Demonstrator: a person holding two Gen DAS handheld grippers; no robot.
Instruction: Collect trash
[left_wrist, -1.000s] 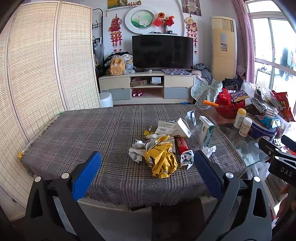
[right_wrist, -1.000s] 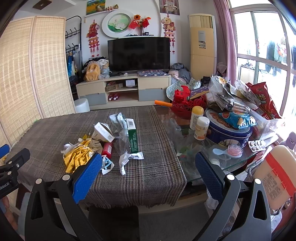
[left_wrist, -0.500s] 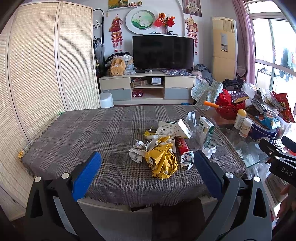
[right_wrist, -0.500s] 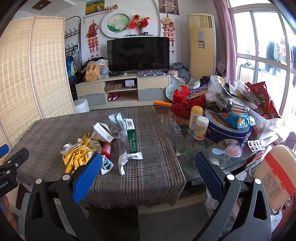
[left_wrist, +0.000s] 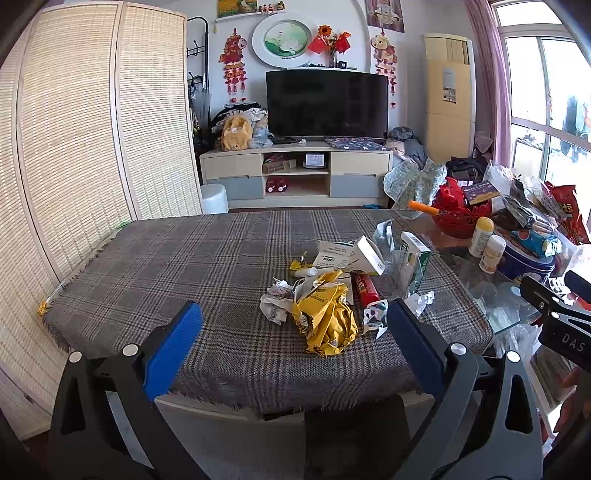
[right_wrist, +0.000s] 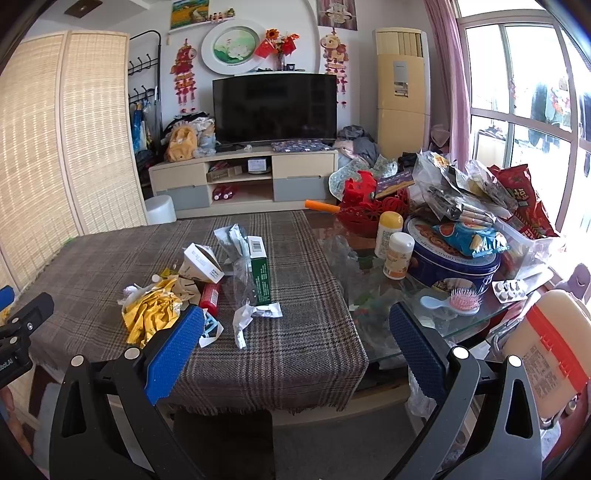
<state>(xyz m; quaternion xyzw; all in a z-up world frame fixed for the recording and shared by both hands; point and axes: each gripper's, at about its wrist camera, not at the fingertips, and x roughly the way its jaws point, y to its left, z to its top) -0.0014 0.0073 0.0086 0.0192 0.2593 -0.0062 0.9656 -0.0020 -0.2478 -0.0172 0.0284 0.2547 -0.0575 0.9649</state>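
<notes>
Left gripper spread wide and empty, right gripper just as wide, both short of the trash pile, crumpled yellow wrapper nearest, on the plaid tablecloth.

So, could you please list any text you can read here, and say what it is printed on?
"DAS" on the right gripper's black body.
Partial white letters on the left gripper's body: not legible.
Print on the white carton, green box and red snack bag: too small to read.
</notes>
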